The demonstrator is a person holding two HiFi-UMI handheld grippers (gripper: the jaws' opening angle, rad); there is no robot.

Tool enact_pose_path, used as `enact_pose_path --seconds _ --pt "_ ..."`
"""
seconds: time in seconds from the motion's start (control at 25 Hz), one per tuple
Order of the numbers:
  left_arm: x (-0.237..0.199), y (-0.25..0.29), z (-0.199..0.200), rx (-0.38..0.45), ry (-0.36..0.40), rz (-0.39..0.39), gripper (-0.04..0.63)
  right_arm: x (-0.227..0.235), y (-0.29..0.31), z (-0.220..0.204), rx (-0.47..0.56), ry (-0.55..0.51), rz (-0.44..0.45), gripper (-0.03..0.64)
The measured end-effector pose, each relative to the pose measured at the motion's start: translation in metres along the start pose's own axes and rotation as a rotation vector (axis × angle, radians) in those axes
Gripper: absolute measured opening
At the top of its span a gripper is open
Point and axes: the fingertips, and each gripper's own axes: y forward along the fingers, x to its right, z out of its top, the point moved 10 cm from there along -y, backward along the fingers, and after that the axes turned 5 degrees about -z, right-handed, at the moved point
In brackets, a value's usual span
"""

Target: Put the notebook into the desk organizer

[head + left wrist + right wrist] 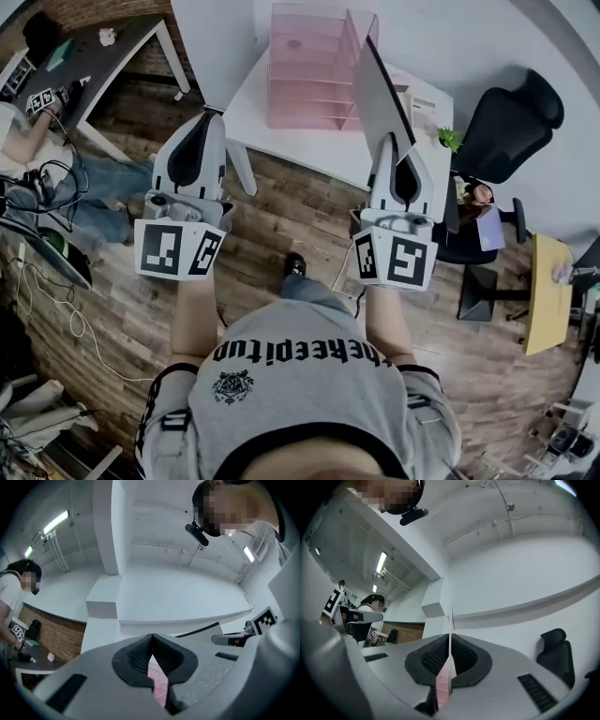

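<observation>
The pink see-through desk organizer (309,66) stands on the white table (281,141) ahead of me. The notebook (380,94), a thin dark slab, stands on edge just right of the organizer's front, with my right gripper (394,142) shut on its lower end. In the right gripper view the notebook (451,616) shows edge-on, rising from between the closed pads of the right gripper (450,637). My left gripper (212,114) hovers at the table's left corner, away from the organizer. In the left gripper view the left gripper (151,638) has its tips together and nothing between them.
A black office chair (511,117) stands right of the table, with a small green plant (450,139) at the table's right edge. A yellow side table (548,291) is at far right. At far left stand a dark desk (94,56), a seated person (28,131) and floor cables (56,300).
</observation>
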Motion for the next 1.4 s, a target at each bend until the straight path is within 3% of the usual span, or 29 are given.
enact_pose_path --seconds 0.48,0.68,1.0,1.24,1.4 --pt "-0.027 0.053 -0.03 -0.008 0.002 0.066 0.003 0.0 0.072 -0.041 -0.023 -0.245 0.19 0.009" --pt "-0.034 0.058 -0.038 -0.021 0.006 0.114 0.003 -0.003 0.081 -0.06 -0.082 -0.495 0.338 0.009" --pt "-0.037 0.056 -0.048 -0.029 0.02 0.166 0.003 -0.013 0.081 -0.088 -0.076 -0.652 0.534 0.009" --pt "-0.042 0.051 -0.049 -0.037 0.032 0.204 0.003 -0.021 0.081 -0.109 -0.07 -0.751 0.629 0.009" --pt "-0.045 0.05 -0.053 -0.048 0.036 0.223 0.003 -0.024 0.087 -0.127 -0.062 -0.868 0.647 0.009"
